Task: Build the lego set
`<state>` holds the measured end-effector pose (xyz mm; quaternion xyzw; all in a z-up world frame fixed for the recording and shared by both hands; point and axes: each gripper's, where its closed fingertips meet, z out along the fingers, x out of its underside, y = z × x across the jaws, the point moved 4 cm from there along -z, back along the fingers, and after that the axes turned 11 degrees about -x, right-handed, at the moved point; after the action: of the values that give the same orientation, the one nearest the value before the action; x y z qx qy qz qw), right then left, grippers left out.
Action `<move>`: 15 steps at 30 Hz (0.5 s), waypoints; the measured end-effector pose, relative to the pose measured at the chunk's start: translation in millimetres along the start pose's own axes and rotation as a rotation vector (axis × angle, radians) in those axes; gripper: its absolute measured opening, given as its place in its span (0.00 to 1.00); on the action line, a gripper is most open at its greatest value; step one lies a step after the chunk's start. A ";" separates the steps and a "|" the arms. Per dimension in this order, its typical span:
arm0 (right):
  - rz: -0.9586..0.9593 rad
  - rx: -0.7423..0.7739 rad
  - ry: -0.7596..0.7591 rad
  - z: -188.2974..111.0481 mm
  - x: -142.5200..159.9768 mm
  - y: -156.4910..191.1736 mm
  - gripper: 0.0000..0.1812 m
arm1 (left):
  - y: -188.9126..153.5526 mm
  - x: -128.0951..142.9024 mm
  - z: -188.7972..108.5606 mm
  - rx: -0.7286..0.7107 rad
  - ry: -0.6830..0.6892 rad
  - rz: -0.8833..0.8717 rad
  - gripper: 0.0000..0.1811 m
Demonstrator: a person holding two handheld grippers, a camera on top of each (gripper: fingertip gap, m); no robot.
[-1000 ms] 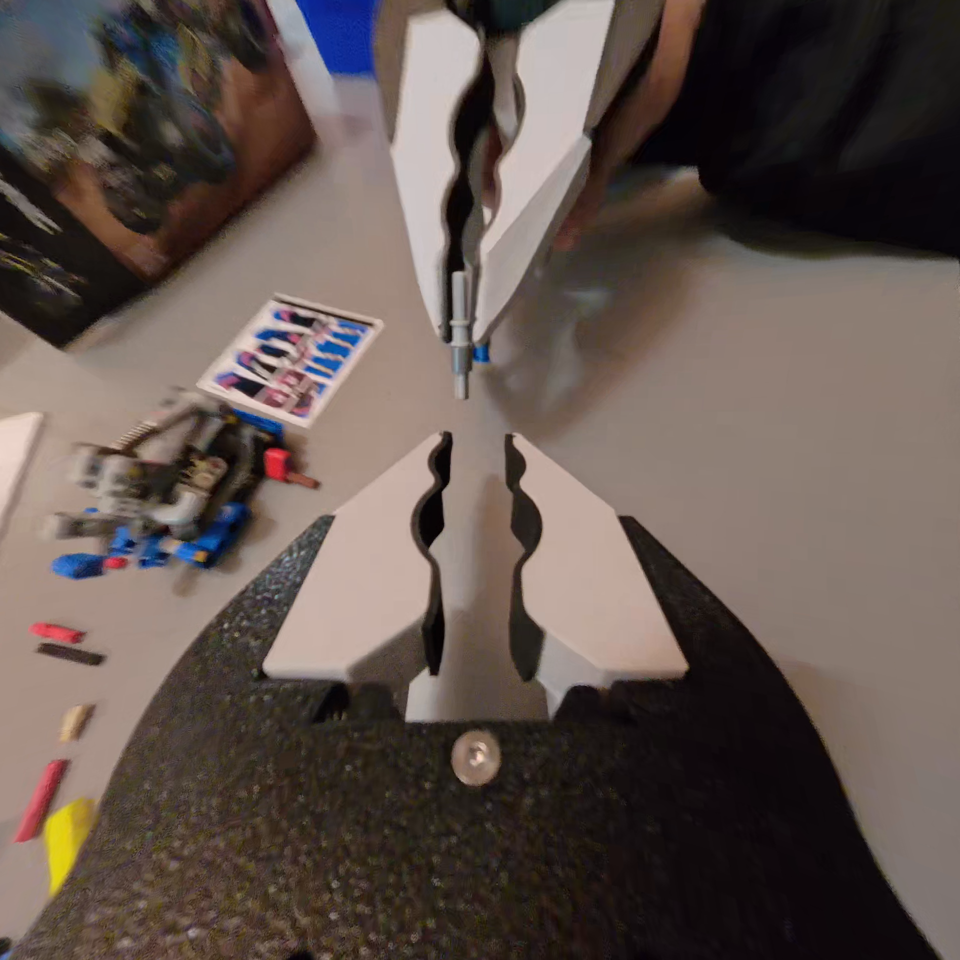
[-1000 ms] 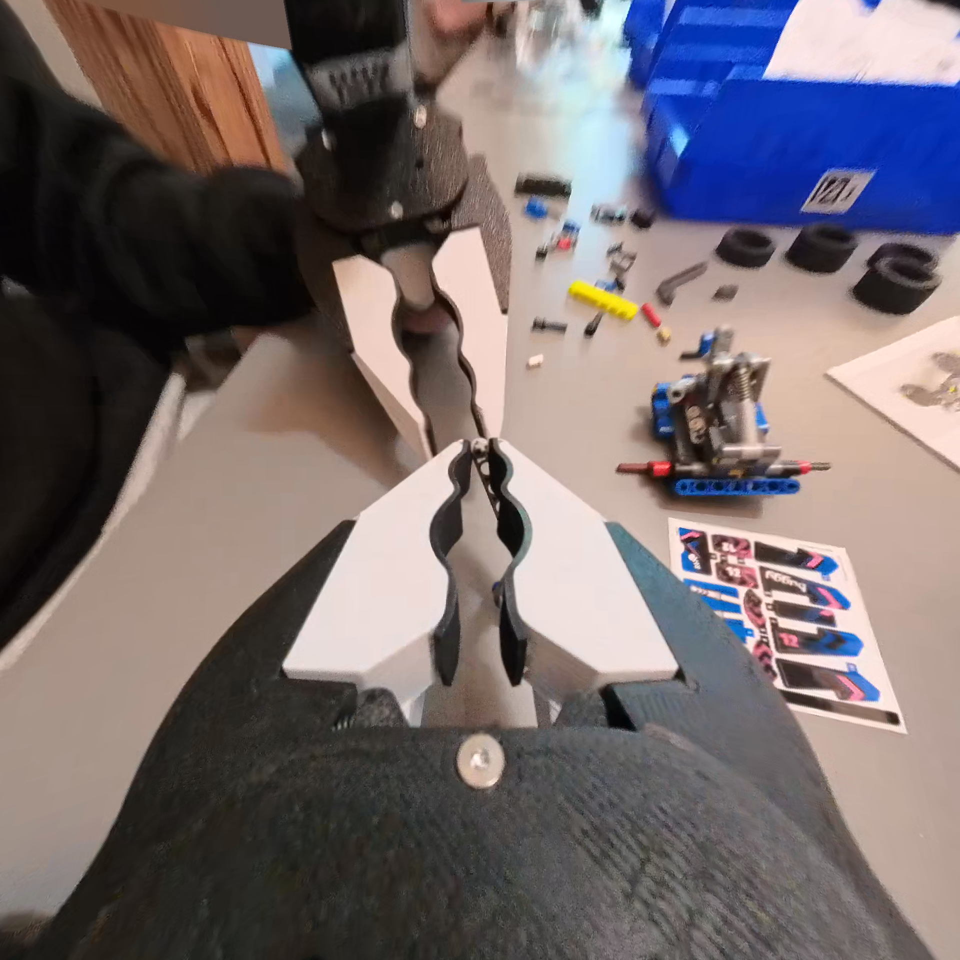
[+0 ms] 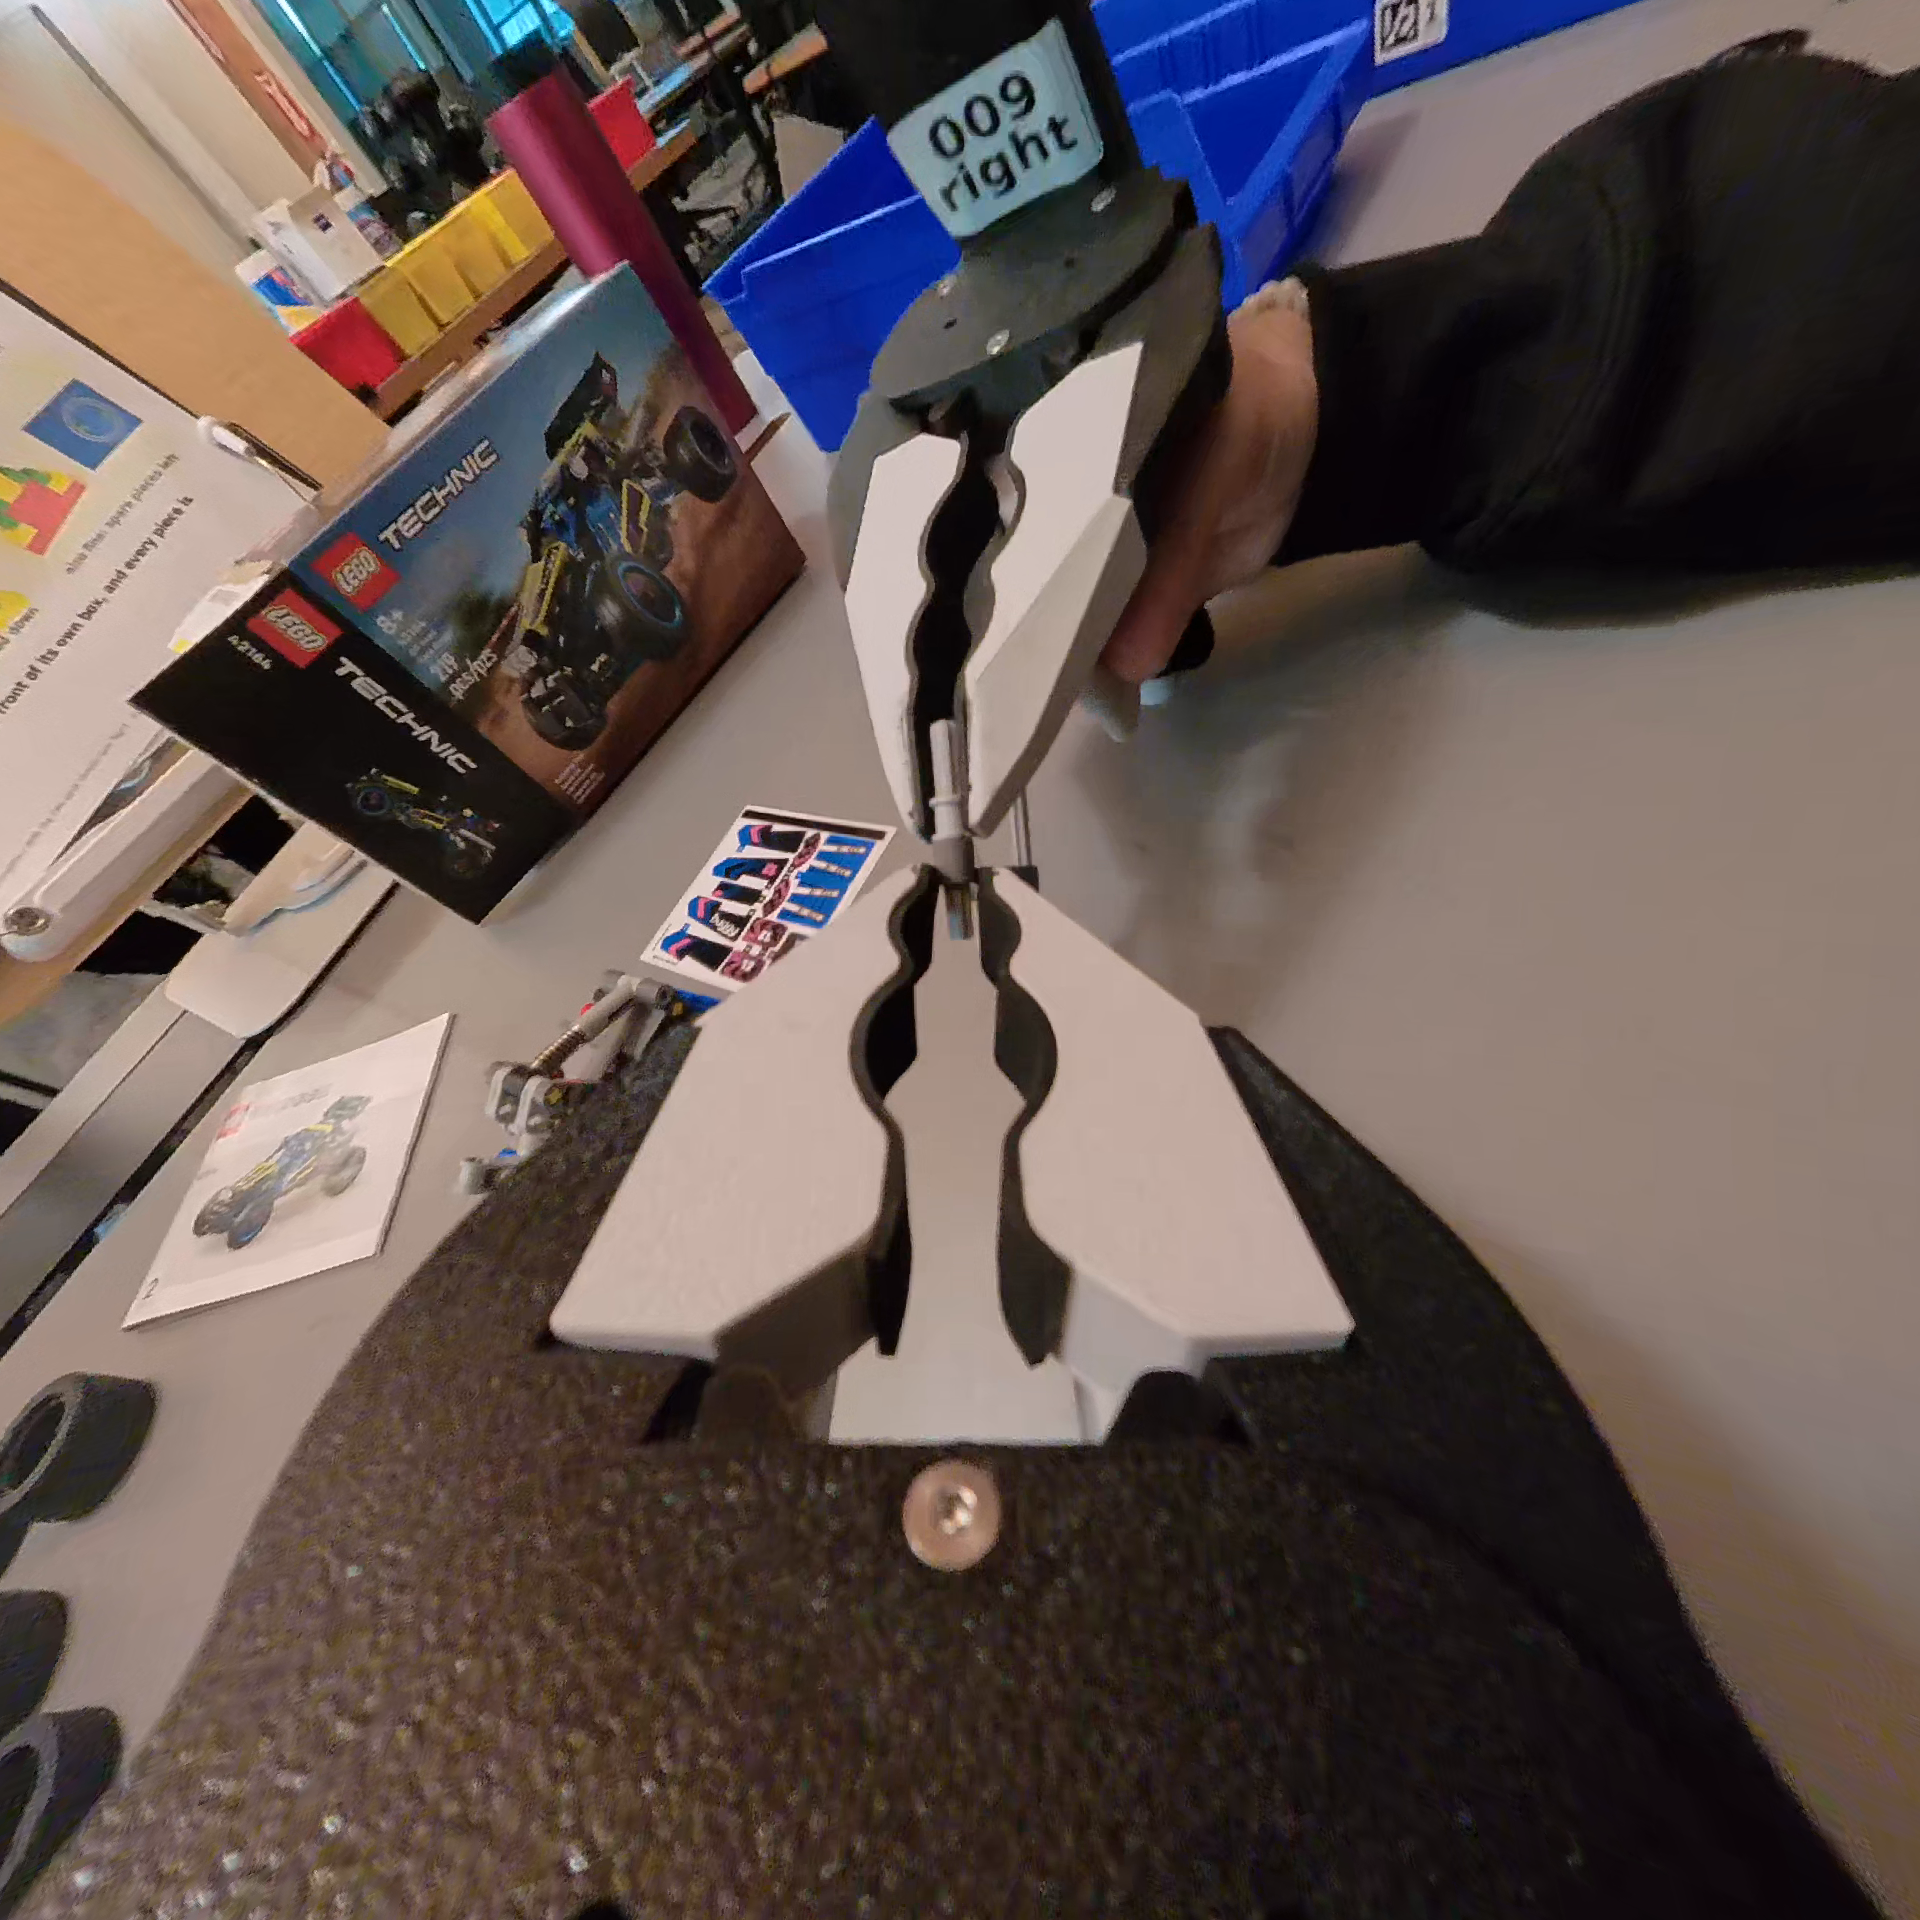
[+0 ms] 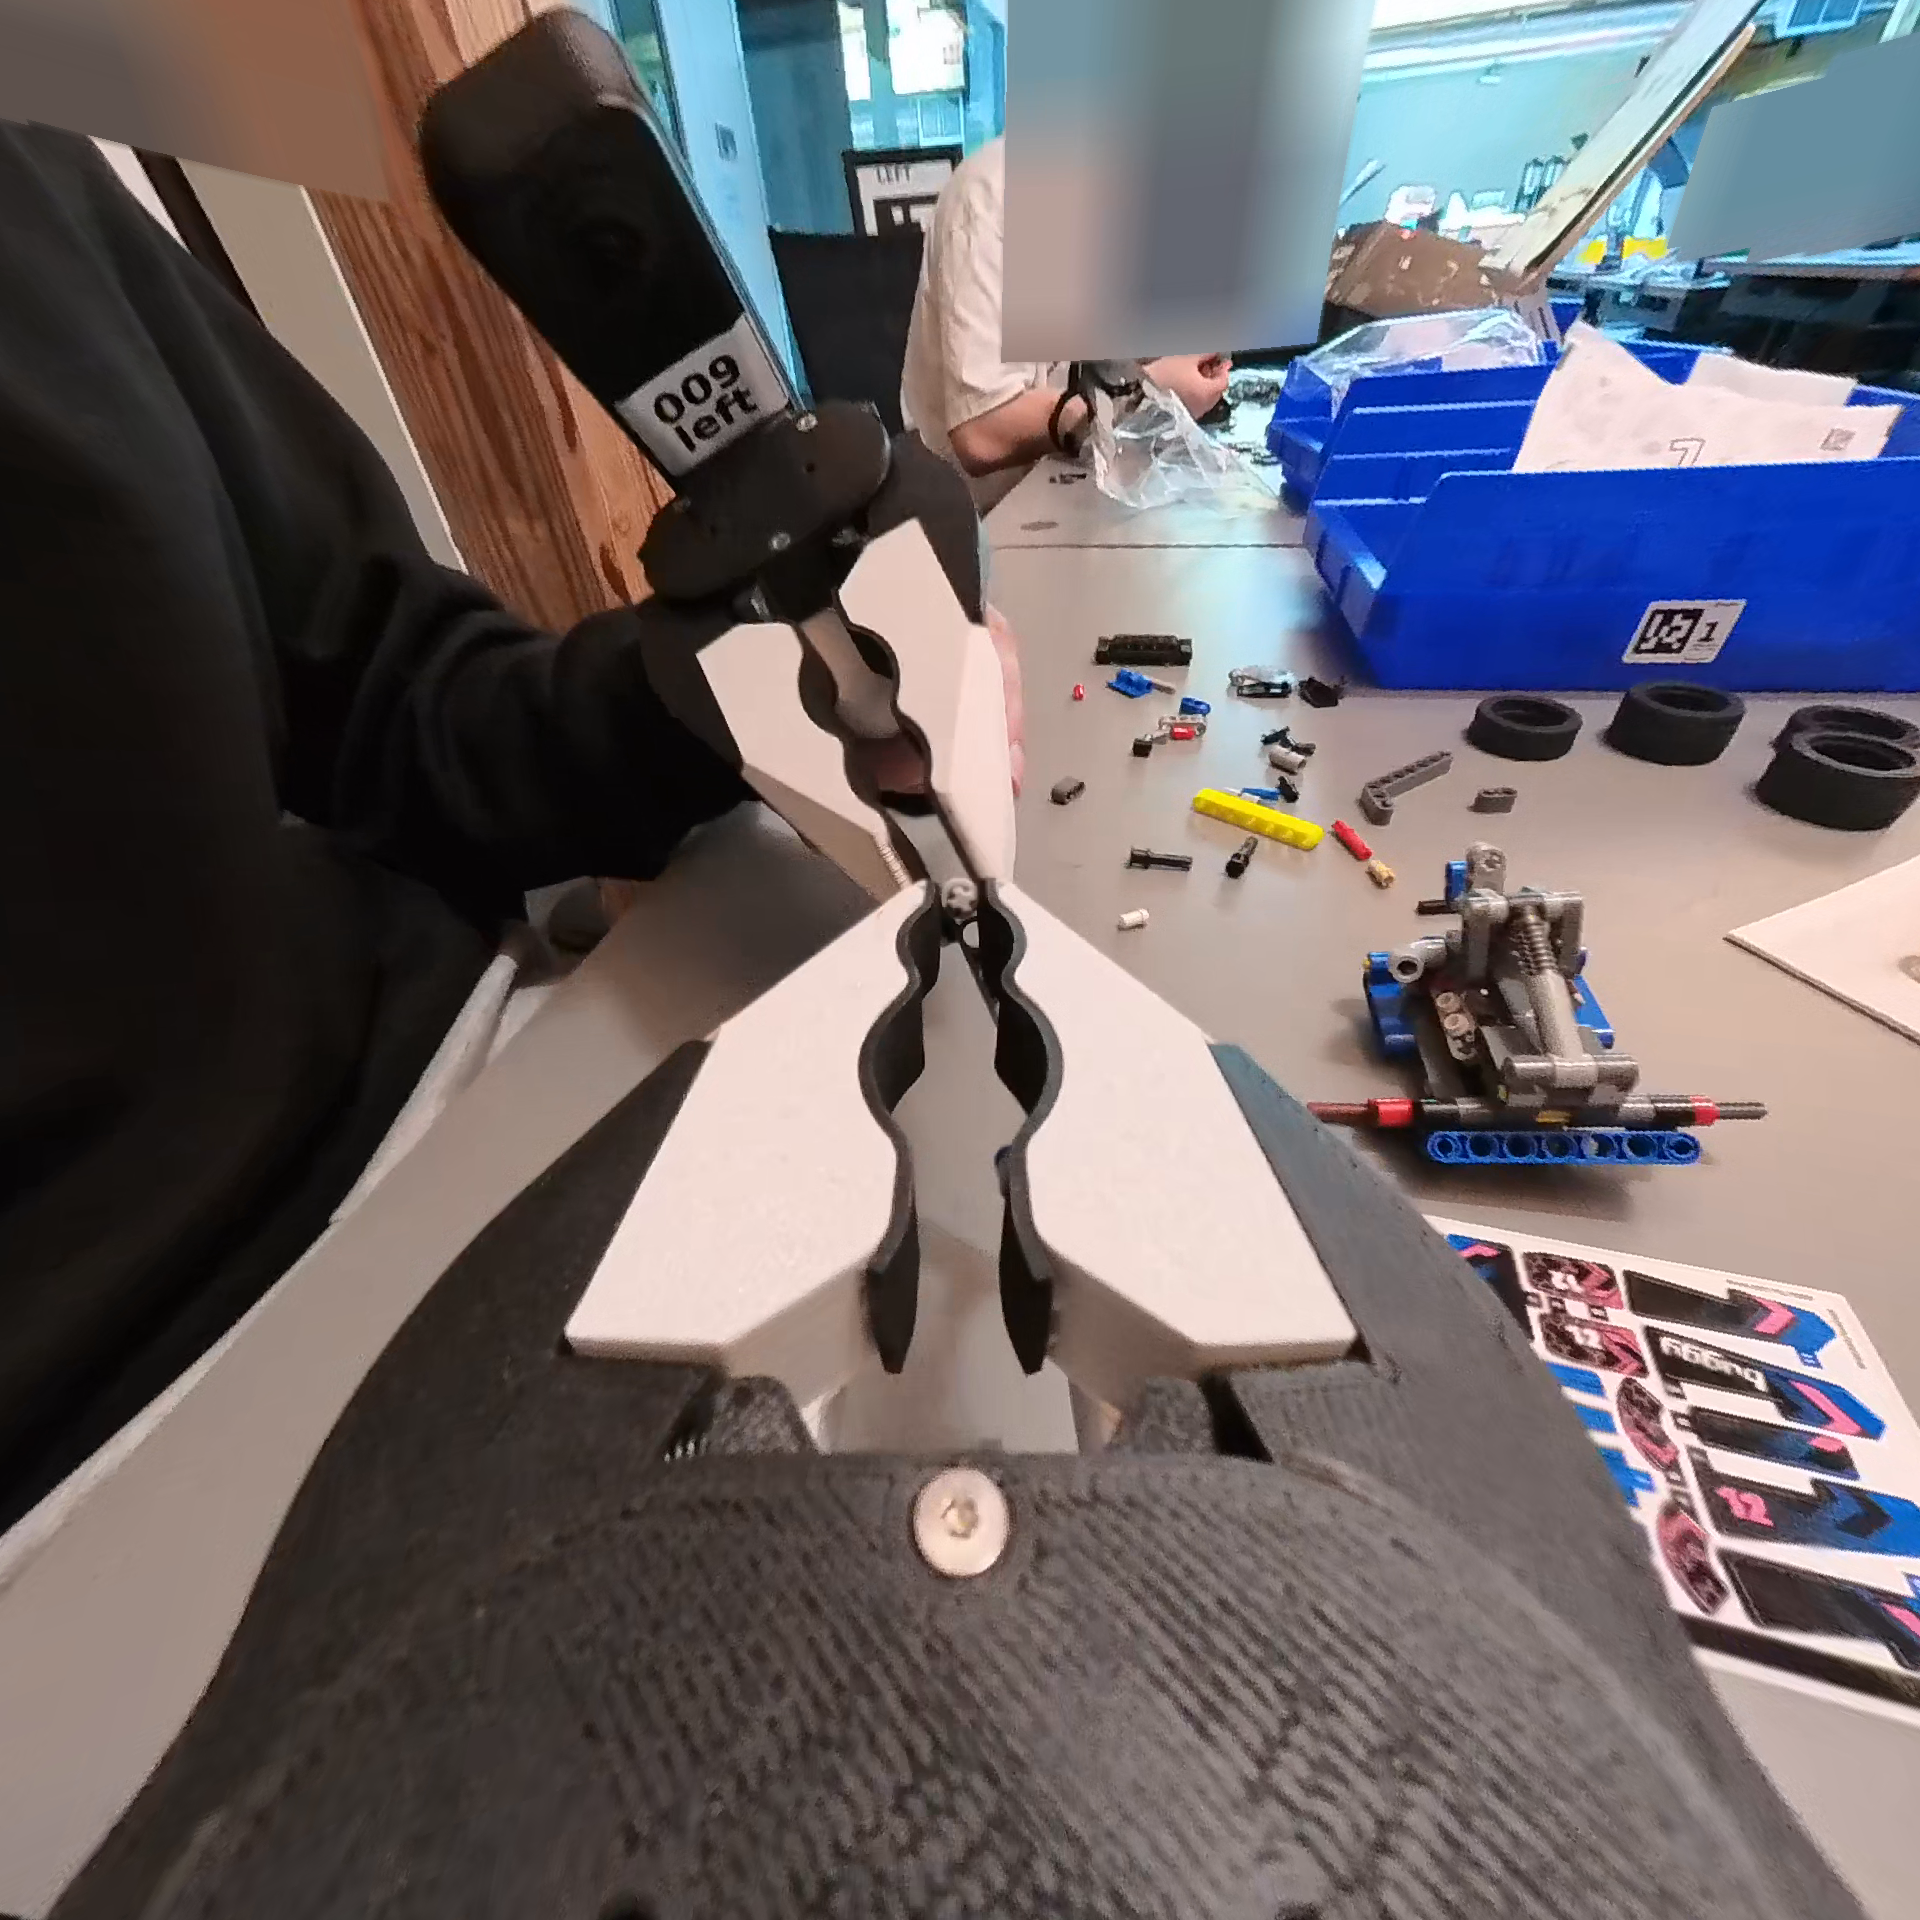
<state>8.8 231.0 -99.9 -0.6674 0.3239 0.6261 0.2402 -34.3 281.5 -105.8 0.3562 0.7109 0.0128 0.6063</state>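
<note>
Grey table (image 4: 1195, 997), workshop room behind. Right gripper (image 3: 951, 821) and left gripper (image 3: 958, 894) both clamp one grey pin (image 3: 948, 831).

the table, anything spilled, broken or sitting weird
Nothing looks damaged or spilled. Small loose lego pieces lie scattered across the grey table, which suits a build under way. The half-built blue and grey lego chassis sits upright, and the printed sticker sheet lies flat.

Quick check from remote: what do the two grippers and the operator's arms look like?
Both grippers, left and right, match: pale grey wedge fingers with wavy black inner pads, a textured black body with one silver screw, and a white label on each black handle. Sleeves are black.
</note>
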 end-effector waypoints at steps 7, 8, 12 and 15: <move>-0.020 0.009 0.005 -1.2 1.5 -0.4 0.03 | 1.0 -0.2 -0.6 0.034 -0.033 -0.086 0.02; -0.019 0.002 -0.002 -1.6 1.1 0.2 0.03 | 0.9 -0.9 -1.2 0.043 -0.042 -0.094 0.02; -0.018 -0.008 -0.011 -2.2 0.9 1.1 0.04 | 2.0 -1.2 -2.3 0.046 -0.051 -0.101 0.02; -0.038 0.003 0.004 -1.7 1.3 1.0 0.03 | 2.0 -0.7 -2.3 0.040 -0.052 -0.087 0.02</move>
<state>9.3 228.9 -100.9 -0.6743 0.3124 0.6197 0.2523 -35.3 283.5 -103.6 0.3374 0.7097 -0.0372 0.6173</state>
